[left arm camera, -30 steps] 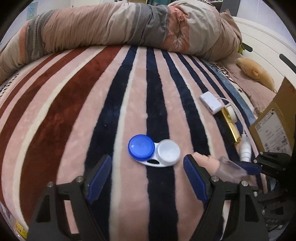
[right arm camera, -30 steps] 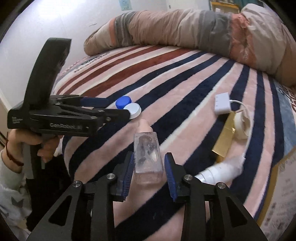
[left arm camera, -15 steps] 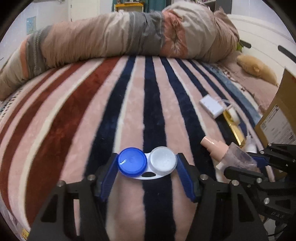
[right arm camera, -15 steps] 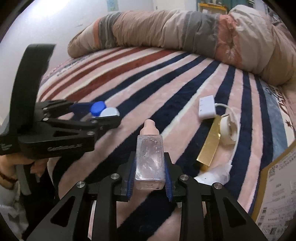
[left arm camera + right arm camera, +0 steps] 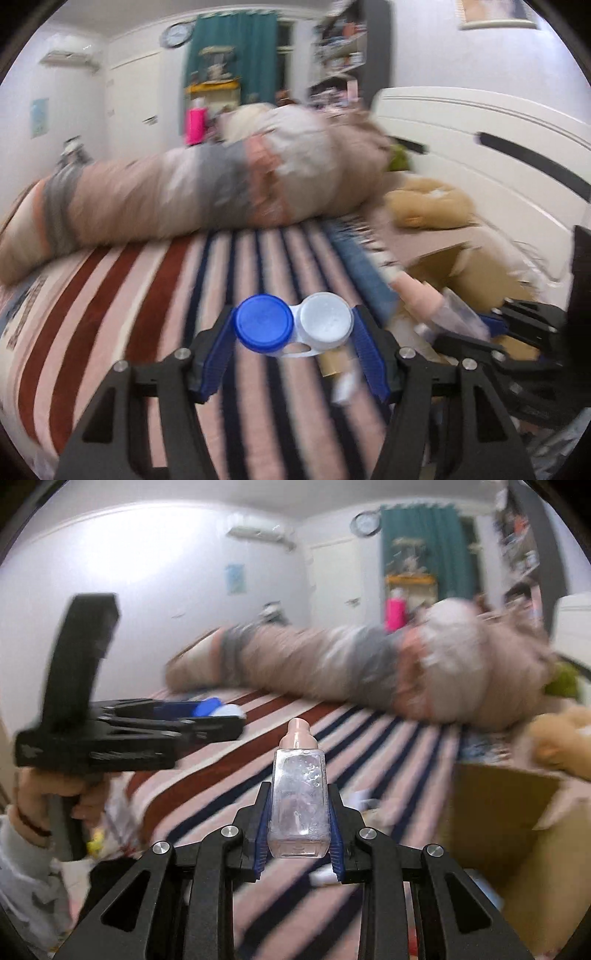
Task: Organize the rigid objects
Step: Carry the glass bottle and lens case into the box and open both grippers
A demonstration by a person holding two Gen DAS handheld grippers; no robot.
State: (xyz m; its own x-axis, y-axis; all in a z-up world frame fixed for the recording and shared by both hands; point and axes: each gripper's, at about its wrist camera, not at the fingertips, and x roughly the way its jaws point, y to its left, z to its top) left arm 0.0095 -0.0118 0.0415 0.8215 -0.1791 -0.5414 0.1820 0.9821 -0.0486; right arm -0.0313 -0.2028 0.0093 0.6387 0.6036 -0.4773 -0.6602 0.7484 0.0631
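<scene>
Grippers first: there are two, one in each of the person's hands, and each is closed around one thing. The left gripper (image 5: 291,328) has its blue pads pressed against the two ends of a contact lens case (image 5: 293,325), which sits flat between them, raised above the striped blanket (image 5: 147,295). That case has two round wells, one under a blue cap and one under a white cap, joined by a white bridge. The right gripper (image 5: 298,812) pinches a clear bottle (image 5: 299,805) by its flat sides; the bottle points forward along the fingers, its pale pink cap farthest from the camera, and it too hangs clear of the bed. In the right wrist view the left gripper (image 5: 218,716) shows off to the left, carrying the case (image 5: 216,709) level, with the person's hand (image 5: 55,794) wrapped on its handle. In the left wrist view the bottle (image 5: 439,310) shows at the right edge, close beside the case.

Beyond them lies one long rolled duvet (image 5: 207,195) across the far end of the bed. One cardboard box (image 5: 517,834) stands to the right, and a tan plush toy (image 5: 428,203), as far as the blur allows, rests behind it.
</scene>
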